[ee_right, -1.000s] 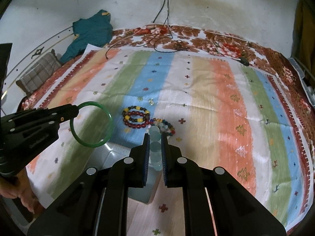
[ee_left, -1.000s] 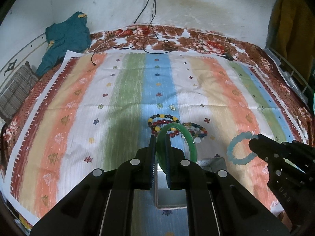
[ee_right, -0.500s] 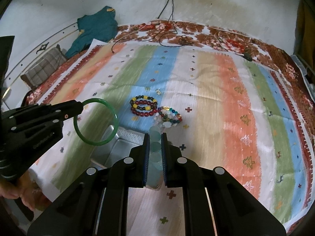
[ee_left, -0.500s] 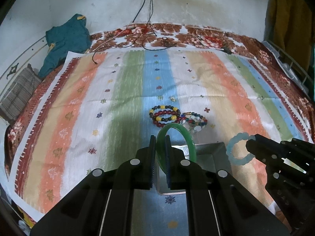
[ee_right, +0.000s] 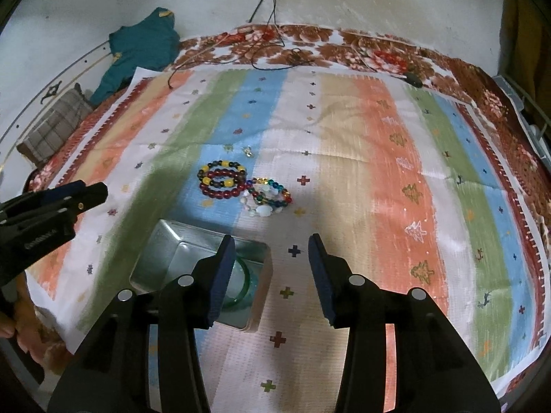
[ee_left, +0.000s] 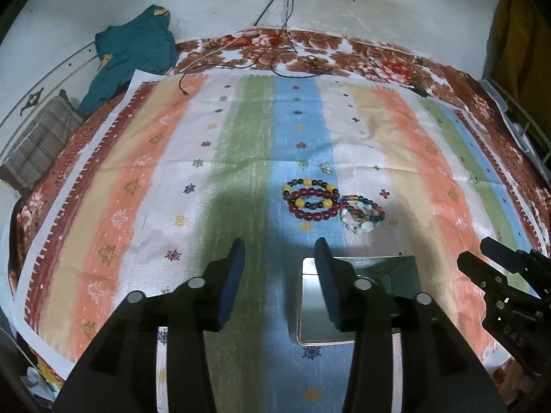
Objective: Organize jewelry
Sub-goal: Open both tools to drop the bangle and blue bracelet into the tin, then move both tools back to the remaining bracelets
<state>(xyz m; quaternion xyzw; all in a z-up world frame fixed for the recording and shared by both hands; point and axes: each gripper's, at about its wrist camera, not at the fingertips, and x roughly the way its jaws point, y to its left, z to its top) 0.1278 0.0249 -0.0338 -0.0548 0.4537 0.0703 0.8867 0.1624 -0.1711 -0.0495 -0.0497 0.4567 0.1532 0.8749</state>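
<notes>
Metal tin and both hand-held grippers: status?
Left hand-held gripper open, empty. Right hand-held gripper open, empty. Green bangle in metal tin. Beaded bracelets on cloth, unobstructed.

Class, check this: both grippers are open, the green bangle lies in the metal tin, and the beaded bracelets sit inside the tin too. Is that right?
Not quite. The beaded bracelets lie on the striped cloth, beyond the metal tin, as the right wrist view shows. The rest stands: left gripper and right gripper open, green bangle in the tin.

Ahead: we see bare striped cloth [ee_right: 361, 172] — passable.
Obstacles: metal tin [ee_right: 162, 251] below-left, bead bracelets [ee_right: 224, 182] beyond it — left gripper [ee_right: 82, 191] flanks them.
</notes>
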